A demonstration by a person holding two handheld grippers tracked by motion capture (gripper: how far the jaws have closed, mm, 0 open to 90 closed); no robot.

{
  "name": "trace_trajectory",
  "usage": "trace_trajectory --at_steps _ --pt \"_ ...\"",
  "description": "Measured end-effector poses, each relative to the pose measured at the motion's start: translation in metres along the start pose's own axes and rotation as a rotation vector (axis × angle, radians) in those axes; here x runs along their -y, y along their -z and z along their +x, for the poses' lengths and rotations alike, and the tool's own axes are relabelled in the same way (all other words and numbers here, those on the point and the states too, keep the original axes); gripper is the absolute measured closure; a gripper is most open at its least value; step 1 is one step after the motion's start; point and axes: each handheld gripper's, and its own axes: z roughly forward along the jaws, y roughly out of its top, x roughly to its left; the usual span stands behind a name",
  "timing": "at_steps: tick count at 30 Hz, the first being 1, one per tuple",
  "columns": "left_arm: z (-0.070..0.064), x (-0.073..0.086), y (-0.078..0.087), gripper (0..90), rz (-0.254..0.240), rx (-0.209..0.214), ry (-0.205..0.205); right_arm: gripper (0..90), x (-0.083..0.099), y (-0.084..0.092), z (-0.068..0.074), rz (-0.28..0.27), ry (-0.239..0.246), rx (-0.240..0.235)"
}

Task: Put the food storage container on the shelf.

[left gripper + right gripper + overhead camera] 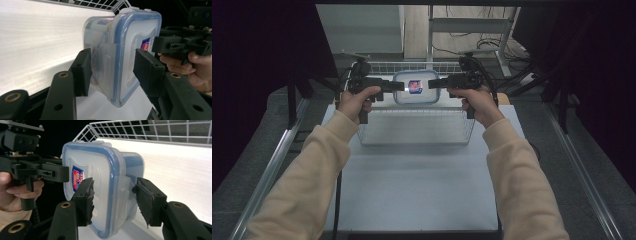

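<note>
A clear plastic container [415,86] with a blue-rimmed snap lid and a red and blue sticker hangs above the white wire basket [417,142], lid facing the person. My left gripper [399,86] holds its left side and my right gripper [432,83] its right side. In the left gripper view the container [125,57] sits between the jaws of the left gripper [111,72], which press on a latch flap and the lid. In the right gripper view the right gripper [113,197] is closed across the lid edge and side flap of the container [105,185].
The basket stands at the far end of a pale table [412,190]; its wire rim [150,130] rises behind the container. Dark curtains flank both sides. Metal rails run along the table's edges. Desk legs and cables lie on the floor beyond.
</note>
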Motion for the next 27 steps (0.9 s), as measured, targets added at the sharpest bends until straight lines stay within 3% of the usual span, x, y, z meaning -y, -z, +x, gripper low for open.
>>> trace_trajectory --at_steps 8,10,18,19,20,24,27 --pt "0.017 -0.014 -0.015 49.4 0.022 0.004 0.053 48.8 -0.011 -0.013 -0.020 0.014 -0.059 0.004" --pt "0.025 -0.018 -0.021 49.2 0.032 0.011 0.077 48.4 -0.012 -0.018 -0.027 0.028 -0.088 0.012" --pt "0.034 -0.025 -0.026 49.5 0.032 0.023 0.119 47.9 -0.014 -0.025 -0.041 0.023 -0.183 -0.002" --pt "0.036 -0.028 -0.028 49.3 0.040 0.023 0.137 47.8 -0.016 -0.027 -0.046 0.020 -0.223 -0.007" --pt "0.036 -0.028 -0.028 49.1 0.040 0.023 0.137 47.8 -0.016 -0.027 -0.046 0.020 -0.223 -0.007" --pt "0.044 -0.032 -0.032 48.3 0.047 0.042 0.190 47.5 -0.020 -0.033 -0.054 0.016 -0.307 -0.010" --pt "0.046 -0.032 -0.033 48.0 0.047 0.047 0.198 47.4 -0.021 -0.035 -0.056 0.013 -0.332 -0.008"
